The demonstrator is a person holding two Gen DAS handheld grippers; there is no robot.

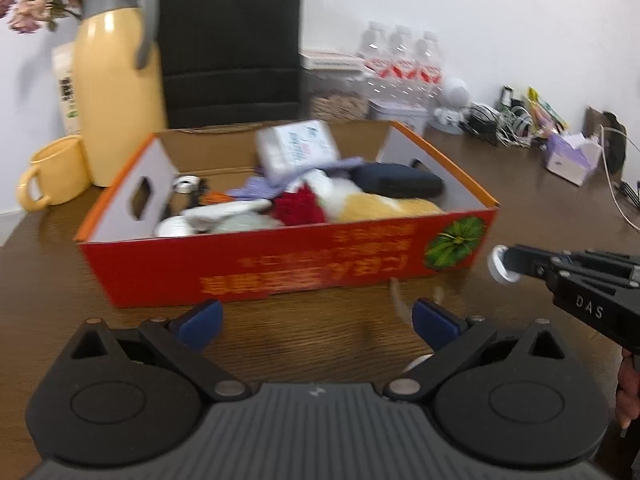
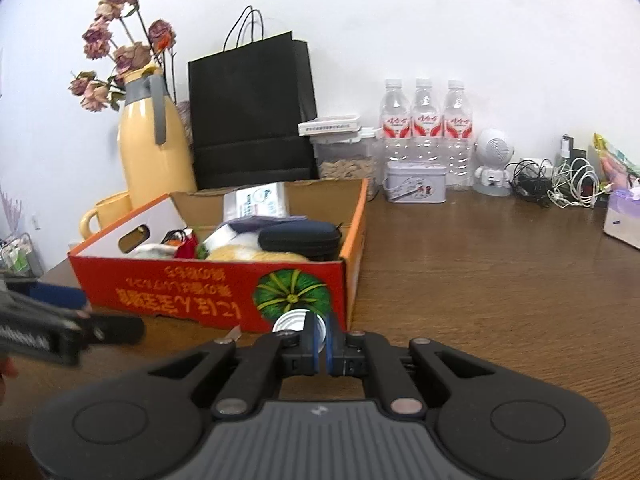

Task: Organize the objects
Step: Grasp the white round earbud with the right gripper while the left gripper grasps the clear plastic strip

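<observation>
Your box (image 2: 208, 292) already holds most items. Your right gripper (image 2: 322, 334) is clenched on a small white cap (image 2: 290, 322), just near of the box's front wall; it has yet to go in. Your left gripper (image 1: 316, 316) hangs released and empty.

Table (image 2: 480, 280): brown wood.
Box (image 2: 208, 292): landmark, on table.
Jug (image 2: 154, 152): behind box.
Bottles (image 2: 426, 128): right of box.
</observation>
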